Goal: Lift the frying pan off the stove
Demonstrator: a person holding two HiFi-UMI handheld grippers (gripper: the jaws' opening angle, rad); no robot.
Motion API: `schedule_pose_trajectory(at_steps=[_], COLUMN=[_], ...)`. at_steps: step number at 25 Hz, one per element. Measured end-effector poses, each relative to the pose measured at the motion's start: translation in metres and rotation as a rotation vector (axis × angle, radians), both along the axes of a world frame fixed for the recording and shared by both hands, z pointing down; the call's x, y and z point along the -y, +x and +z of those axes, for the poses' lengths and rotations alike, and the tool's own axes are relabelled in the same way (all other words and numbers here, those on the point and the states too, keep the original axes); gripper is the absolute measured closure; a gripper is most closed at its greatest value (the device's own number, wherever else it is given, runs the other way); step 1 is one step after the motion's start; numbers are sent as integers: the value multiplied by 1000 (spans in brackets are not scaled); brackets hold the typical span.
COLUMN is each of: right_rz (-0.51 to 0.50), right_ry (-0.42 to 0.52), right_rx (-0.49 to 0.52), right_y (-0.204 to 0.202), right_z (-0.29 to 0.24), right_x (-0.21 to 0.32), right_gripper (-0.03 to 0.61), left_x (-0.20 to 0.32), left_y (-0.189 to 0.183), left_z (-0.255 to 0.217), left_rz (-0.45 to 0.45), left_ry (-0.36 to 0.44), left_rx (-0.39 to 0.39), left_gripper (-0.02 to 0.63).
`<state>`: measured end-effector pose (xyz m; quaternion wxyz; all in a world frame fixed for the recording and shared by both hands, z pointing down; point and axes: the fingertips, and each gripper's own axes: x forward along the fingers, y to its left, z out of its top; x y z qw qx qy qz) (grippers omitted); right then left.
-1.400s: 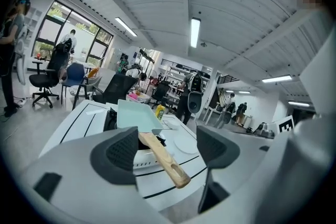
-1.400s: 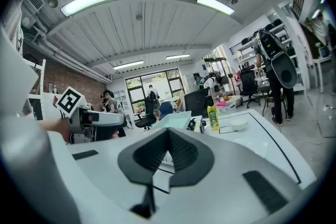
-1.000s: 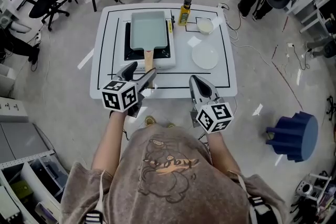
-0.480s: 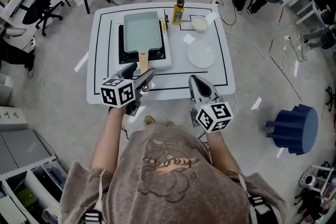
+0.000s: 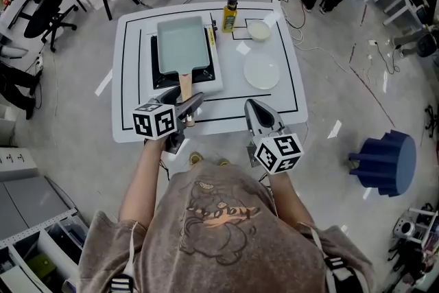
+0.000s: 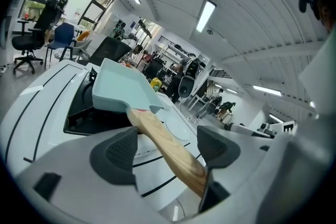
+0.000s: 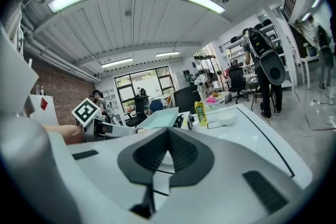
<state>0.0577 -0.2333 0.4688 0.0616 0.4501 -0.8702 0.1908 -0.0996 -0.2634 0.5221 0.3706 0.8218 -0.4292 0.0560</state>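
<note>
The wooden handle [image 5: 185,84] lies between the parted jaws of our left gripper [image 5: 186,106]. Ahead of our right gripper [image 5: 252,106], open table [image 5: 236,96] reaches a white plate [image 5: 262,71].

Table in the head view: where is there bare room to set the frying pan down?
Bare: the strip between the stove and the left edge of the table, and the front right between the plate and the near edge, where the right hand-held gripper hovers. Crowded: the back right, with bottle and bowl.

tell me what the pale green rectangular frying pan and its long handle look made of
The pale green rectangular frying pan looks like coated metal, though that is a guess: smooth, matte, even colour. Its tan handle looks like bare wood, with streaky grain showing.
</note>
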Motion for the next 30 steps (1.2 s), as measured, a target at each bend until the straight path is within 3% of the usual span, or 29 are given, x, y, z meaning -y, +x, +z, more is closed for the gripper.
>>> schedule_pose_trajectory(at_steps=[16,30], right_rz=[31,73], right_ry=[-14,-29], right_rx=[0,-12], right_y=[-10,-9], right_z=[8,9], right_x=[13,14], right_gripper=[580,580], left_x=[3,5], left_y=[12,32], left_z=[13,12], left_rz=[85,192], left_ry=[-87,-119], left_rx=[-140,-214], left_gripper=[262,277])
